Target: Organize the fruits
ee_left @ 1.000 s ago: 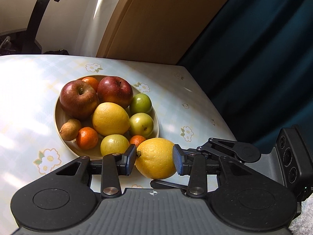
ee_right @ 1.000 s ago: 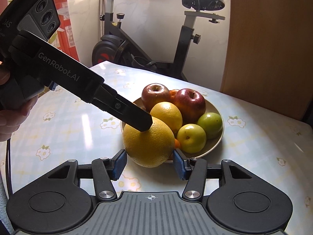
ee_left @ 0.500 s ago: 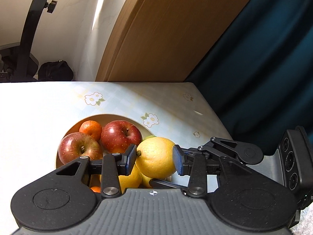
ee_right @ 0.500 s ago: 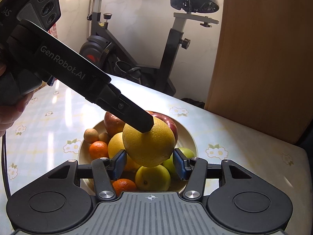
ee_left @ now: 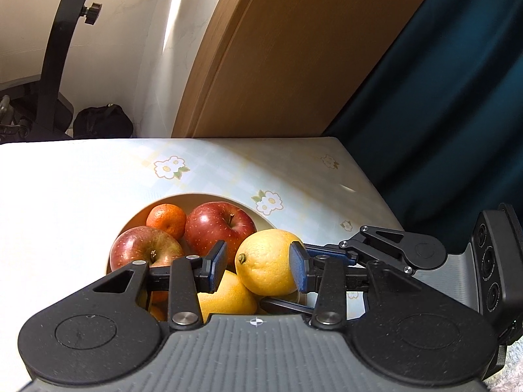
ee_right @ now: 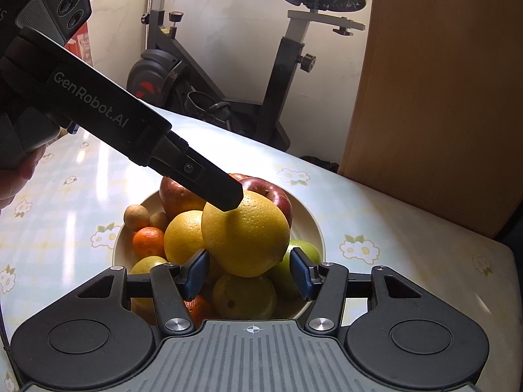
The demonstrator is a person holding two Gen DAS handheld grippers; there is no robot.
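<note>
A: Which step is this?
B: Placing. The left claw [ee_left: 258, 269] pinches the large round yellow-orange citrus [ee_left: 265, 263] above the fruit heaped in the cream round bowl [ee_right: 313, 228] on the floral surface [ee_right: 392, 228].
A: Next?
B: Probably lowering it onto a stable gap, then letting go.
A: And the right claw [ee_right: 250, 272]?
B: Spread, holding nothing, just beneath the citrus.

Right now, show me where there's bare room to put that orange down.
Bare tablecloth lies between the bowl and the wooden panel, and beyond the bowl toward the bike. The bowl itself is heaped; the orange in the left gripper hangs over its pile.
</note>
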